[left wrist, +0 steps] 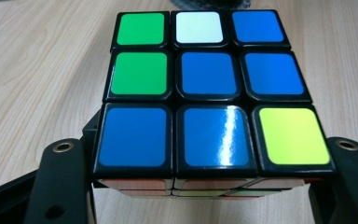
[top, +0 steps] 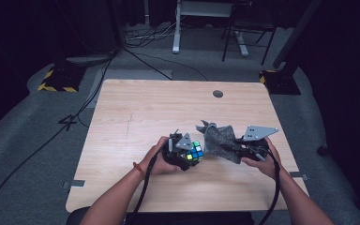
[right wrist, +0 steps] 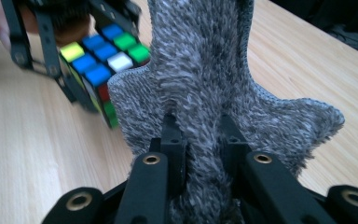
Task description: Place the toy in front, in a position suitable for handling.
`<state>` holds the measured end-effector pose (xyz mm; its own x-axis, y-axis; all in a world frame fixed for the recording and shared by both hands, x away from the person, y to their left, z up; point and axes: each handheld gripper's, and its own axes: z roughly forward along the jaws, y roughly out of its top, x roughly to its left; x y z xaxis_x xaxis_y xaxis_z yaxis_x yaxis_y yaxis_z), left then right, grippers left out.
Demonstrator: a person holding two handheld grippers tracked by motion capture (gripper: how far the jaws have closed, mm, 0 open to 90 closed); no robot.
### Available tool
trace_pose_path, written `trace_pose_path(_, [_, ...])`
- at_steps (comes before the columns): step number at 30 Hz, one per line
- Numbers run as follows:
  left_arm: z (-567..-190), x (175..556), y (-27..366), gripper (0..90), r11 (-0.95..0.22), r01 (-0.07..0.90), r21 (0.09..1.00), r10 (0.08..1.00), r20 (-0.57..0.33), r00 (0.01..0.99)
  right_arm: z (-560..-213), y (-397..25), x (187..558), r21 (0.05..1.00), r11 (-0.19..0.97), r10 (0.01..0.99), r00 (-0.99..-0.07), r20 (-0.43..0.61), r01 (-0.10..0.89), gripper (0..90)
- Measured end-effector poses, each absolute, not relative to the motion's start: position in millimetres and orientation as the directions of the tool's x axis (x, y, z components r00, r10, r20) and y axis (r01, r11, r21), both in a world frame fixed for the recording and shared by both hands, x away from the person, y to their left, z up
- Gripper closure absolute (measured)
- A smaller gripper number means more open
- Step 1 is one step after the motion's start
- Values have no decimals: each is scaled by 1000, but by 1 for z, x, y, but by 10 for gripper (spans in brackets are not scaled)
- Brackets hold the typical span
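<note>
A colour cube sits clamped in my left gripper just above the wooden table. In the left gripper view the cube shows a mostly blue face with green, white and yellow squares, and a black jaw presses each lower side. My right gripper is shut on a fuzzy grey cloth, pinched into a ridge between the jaws in the right gripper view. The cloth hangs right beside the cube, with its edge against the cube's near corner.
A round cable hole lies near the table's far edge. Cables run over the grey floor at the left, and desk legs and yellow-black striped bases stand behind the table.
</note>
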<state>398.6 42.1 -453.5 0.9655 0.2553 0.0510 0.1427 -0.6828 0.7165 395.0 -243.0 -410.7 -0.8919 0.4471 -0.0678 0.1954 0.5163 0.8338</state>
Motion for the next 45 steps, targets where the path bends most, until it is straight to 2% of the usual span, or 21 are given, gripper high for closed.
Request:
trace_pose_path(8, [-457,399,37,334,-688,147,710,252,44,967,-402,-220,392,845,511,396,-916,-67,159,772])
trace_pose_path(21, [-457,393,34,334,-703,134,698,262,79,962,-406,-185,383,813,566,319,-946,-63,136,769])
trace_pose_path(29, [-459,390,28,334,-715,119,689,257,101,961,-411,-170,376,816,559,268,-963,-9,148,763])
trace_pose_path(45, [-460,386,27,335,-719,104,687,235,100,967,-418,-182,389,817,534,390,-921,-10,218,768])
